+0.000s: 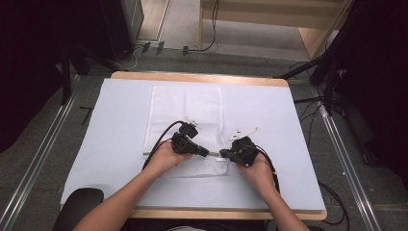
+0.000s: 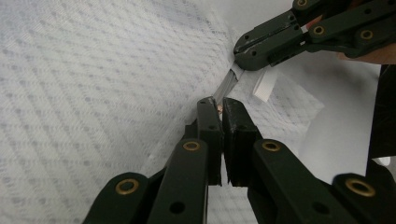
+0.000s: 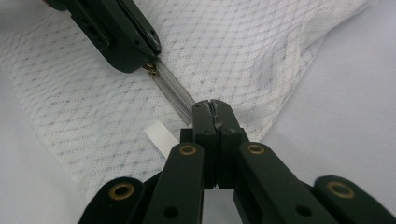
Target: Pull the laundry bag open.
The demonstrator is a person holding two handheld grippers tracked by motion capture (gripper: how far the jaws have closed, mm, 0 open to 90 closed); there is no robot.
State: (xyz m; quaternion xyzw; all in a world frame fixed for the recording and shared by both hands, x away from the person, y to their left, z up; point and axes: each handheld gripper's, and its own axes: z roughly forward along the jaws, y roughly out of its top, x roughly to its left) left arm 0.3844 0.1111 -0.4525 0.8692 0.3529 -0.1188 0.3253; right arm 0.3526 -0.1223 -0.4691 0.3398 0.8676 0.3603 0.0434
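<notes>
A white mesh laundry bag (image 1: 185,113) lies flat on the white table cover, its grey zipper (image 1: 214,154) running along the near edge. My left gripper (image 1: 206,152) is shut on the small coppery zipper pull (image 2: 219,108). My right gripper (image 1: 223,154) faces it from the right, shut on the end of the zipper tape (image 3: 180,95) at the bag's corner. In the left gripper view, the right gripper (image 2: 261,49) clamps the tape just ahead of my left gripper (image 2: 218,103). In the right gripper view, the left gripper (image 3: 123,44) hides the pull beyond my right gripper (image 3: 215,106). A white tag (image 3: 161,139) sticks out beside the zipper.
The table cover (image 1: 110,144) spreads wide on both sides of the bag over a wooden table (image 1: 202,77). A black chair back (image 1: 79,202) sits at the near left corner. Cables trail from both grippers. Dark stands and floor rails flank the table.
</notes>
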